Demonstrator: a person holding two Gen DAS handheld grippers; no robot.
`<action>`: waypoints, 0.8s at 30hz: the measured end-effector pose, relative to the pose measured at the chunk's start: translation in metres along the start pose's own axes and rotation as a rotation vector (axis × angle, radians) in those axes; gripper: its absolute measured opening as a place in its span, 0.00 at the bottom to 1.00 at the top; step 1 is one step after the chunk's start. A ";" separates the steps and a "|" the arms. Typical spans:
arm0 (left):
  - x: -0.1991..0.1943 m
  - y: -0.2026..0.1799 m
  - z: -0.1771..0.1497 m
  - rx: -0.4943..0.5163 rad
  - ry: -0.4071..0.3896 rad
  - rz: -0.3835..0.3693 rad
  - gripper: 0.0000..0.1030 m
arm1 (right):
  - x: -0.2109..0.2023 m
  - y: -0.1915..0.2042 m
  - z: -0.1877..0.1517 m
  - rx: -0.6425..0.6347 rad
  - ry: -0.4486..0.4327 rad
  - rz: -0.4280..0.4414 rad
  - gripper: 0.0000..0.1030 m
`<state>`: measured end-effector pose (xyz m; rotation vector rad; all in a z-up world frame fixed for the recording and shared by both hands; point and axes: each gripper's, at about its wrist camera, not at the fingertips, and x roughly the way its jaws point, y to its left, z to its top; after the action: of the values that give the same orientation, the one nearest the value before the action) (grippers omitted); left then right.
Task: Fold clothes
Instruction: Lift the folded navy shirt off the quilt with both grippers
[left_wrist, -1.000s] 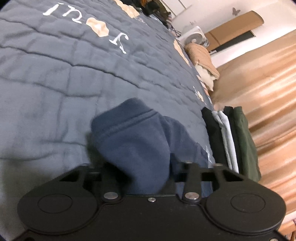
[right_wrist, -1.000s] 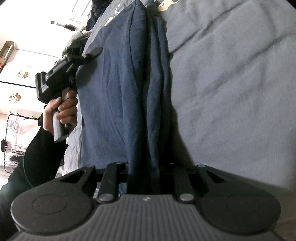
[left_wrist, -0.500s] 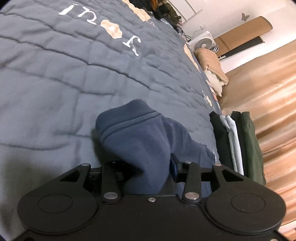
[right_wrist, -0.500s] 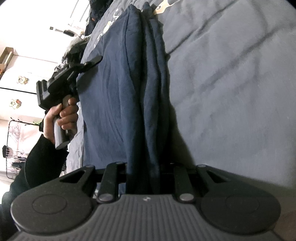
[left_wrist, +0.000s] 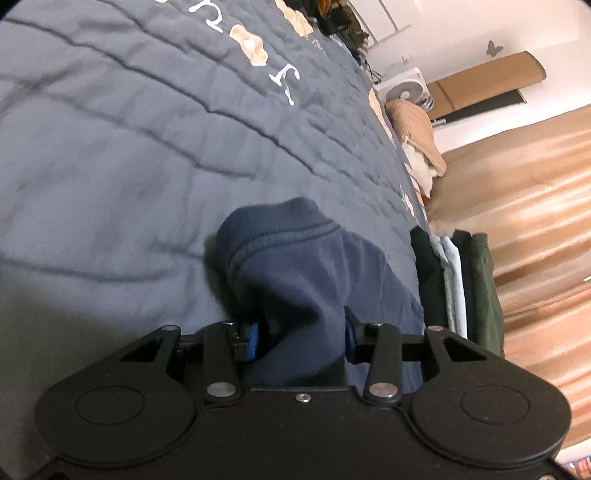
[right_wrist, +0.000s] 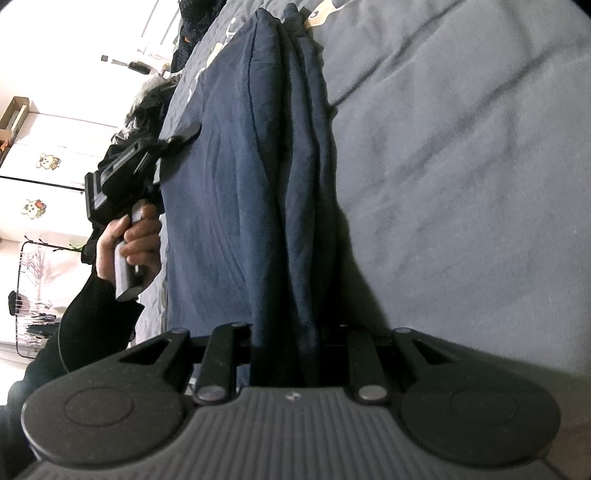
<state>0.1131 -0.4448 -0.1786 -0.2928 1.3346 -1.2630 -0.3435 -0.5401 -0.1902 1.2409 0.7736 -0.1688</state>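
Note:
A navy blue garment (left_wrist: 295, 273) lies on the grey-blue quilt (left_wrist: 129, 129). In the left wrist view its ribbed hem bunches up between the jaws; my left gripper (left_wrist: 301, 336) has spread apart and the cloth sits loose between the blue pads. In the right wrist view the garment (right_wrist: 236, 192) hangs in long folds; my right gripper (right_wrist: 284, 343) is shut on its gathered edge. The left gripper (right_wrist: 147, 158), held by a hand, shows at the garment's far side.
A stack of folded clothes (left_wrist: 461, 284), black, pale blue and green, sits at the quilt's right edge. A tan blanket (left_wrist: 413, 125) and a white fan (left_wrist: 406, 88) lie beyond. Brown curtains (left_wrist: 535, 221) hang at the right.
My left gripper's jaws have opened around the hem, showing the blue pads. Both cameras have tilted slightly; the right gripper keeps its hold on the garment.

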 end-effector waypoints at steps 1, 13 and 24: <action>0.002 -0.003 0.002 0.009 -0.007 0.010 0.38 | 0.000 0.001 0.000 0.000 0.000 0.000 0.19; -0.015 -0.056 -0.002 0.219 -0.051 0.139 0.18 | -0.013 0.016 -0.005 0.031 -0.056 0.032 0.16; -0.046 -0.131 -0.020 0.372 -0.110 0.188 0.16 | -0.035 0.044 -0.010 0.002 -0.097 0.117 0.14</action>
<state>0.0419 -0.4480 -0.0584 0.0246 0.9851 -1.2864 -0.3515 -0.5256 -0.1359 1.2671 0.6152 -0.1332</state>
